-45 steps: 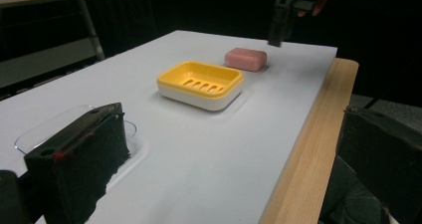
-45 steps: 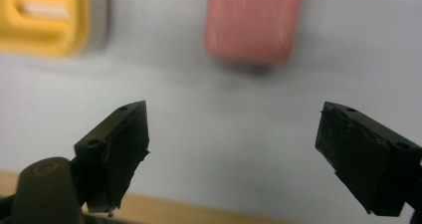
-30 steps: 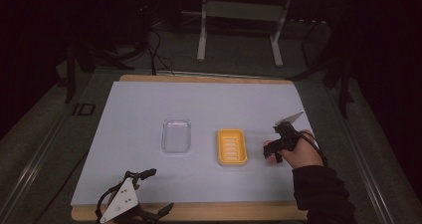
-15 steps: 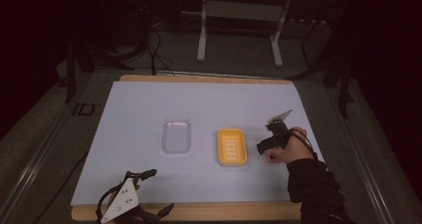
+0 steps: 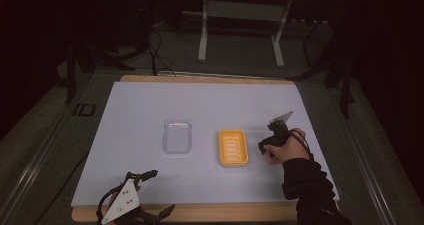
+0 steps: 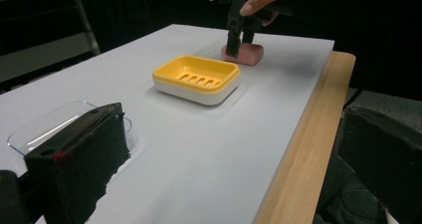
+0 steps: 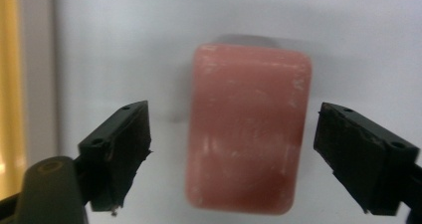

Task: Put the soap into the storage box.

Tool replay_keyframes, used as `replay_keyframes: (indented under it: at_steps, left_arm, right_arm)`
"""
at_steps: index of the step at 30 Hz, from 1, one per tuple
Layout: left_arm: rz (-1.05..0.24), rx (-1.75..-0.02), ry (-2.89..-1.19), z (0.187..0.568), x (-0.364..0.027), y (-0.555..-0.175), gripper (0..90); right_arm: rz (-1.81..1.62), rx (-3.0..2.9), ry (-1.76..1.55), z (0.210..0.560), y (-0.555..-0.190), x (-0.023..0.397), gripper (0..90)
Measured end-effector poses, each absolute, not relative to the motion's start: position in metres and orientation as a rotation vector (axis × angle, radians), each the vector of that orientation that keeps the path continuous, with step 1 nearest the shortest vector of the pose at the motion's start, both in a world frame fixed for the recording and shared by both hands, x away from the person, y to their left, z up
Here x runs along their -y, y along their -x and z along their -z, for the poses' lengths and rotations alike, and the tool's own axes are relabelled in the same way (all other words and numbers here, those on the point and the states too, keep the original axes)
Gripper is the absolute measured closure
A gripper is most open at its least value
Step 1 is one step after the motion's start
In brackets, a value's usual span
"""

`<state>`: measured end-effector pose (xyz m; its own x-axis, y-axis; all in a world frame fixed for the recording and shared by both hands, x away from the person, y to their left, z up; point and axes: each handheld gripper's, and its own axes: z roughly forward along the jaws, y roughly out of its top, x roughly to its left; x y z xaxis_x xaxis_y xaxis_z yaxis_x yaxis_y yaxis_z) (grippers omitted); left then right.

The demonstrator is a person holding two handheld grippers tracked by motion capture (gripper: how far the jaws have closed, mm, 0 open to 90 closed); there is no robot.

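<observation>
A yellow soap dish [image 5: 233, 148] is seen on the white-covered table [image 5: 150, 105], its slotted tray bare; a clear plastic lid [image 5: 177, 136] is laid well apart from the dish on the side away from the soap, and nothing is seen in it. A pink soap bar [image 7: 247, 129] is lying flat on the table just beside the dish, on the dish's far side from the lid, and not in it. The right claw [image 7: 246, 157] is held over the bar by a hand [image 5: 285, 147]; its jaws are spread to either side of the bar with a gap showing at each pad, and they have just been closing. The left claw [image 5: 155, 192] is resting at the table's near wooden edge, well apart from the dish; its jaws are spread and nothing is pinched.
</observation>
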<state>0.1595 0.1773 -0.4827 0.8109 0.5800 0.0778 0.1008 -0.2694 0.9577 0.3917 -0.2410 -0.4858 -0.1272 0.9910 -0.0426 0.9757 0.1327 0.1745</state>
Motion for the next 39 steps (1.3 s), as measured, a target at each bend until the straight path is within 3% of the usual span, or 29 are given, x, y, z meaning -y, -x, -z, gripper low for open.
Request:
replay_keyframes:
  at_steps: [7,23,39]
  left_arm:
    - [-0.501,-0.522,-1.814,0.483,-0.177,-0.160,0.3]
    - [-0.495,-0.522,-1.823,0.483,-0.176,-0.160,0.3]
    - [-0.499,-0.524,-1.824,0.483,-0.176,-0.160,0.3]
  right_arm:
    - [-0.106,-2.226,-1.990,0.493,-0.396,0.241,35.6]
    - [-0.013,-2.228,-1.989,0.496,-0.397,0.236,36.8]
    - [-0.026,-2.226,-2.012,0.454,-0.399,0.231,36.8]
